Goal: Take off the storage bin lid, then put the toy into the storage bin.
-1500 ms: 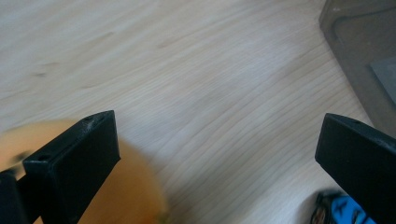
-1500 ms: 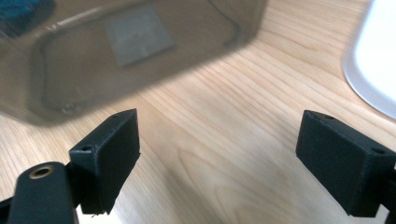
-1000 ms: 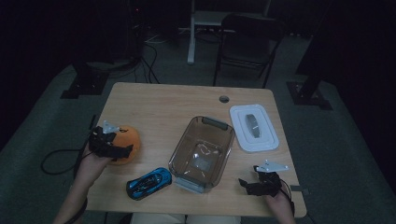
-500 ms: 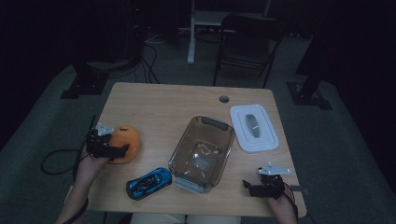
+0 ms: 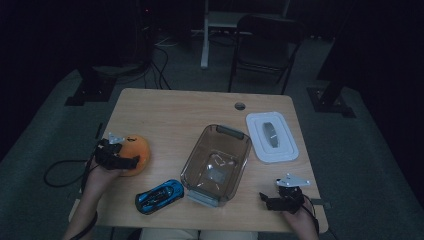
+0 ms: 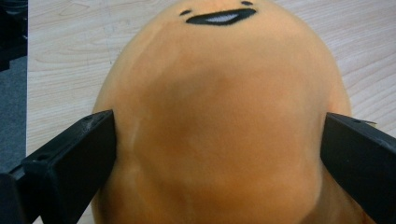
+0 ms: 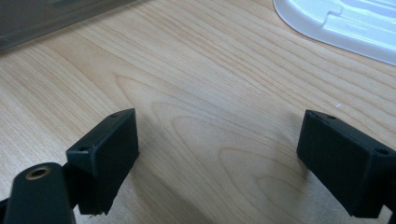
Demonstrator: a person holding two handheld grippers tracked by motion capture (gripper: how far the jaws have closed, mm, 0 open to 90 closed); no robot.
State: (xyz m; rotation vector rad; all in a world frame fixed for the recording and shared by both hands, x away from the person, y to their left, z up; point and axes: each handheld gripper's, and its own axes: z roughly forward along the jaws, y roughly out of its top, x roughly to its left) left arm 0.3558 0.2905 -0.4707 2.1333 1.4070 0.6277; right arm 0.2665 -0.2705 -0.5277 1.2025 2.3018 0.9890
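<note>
My left gripper [image 5: 125, 159] has the orange smiley plush [image 6: 219, 116] squarely between its wide jaws, both pressing its flanks, its face pointing away from me, while my right gripper [image 7: 219, 163] hangs spread wide over bare table [image 7: 196, 84].

An orange egg-shaped plush toy [image 6: 219, 121] with a black smiling mouth is seen at the left edge of the desk [image 5: 175, 112]. It is flanked on 2 sides by black jaws that touch it. A blue toy car [image 5: 159, 196] lies nearby.
</note>
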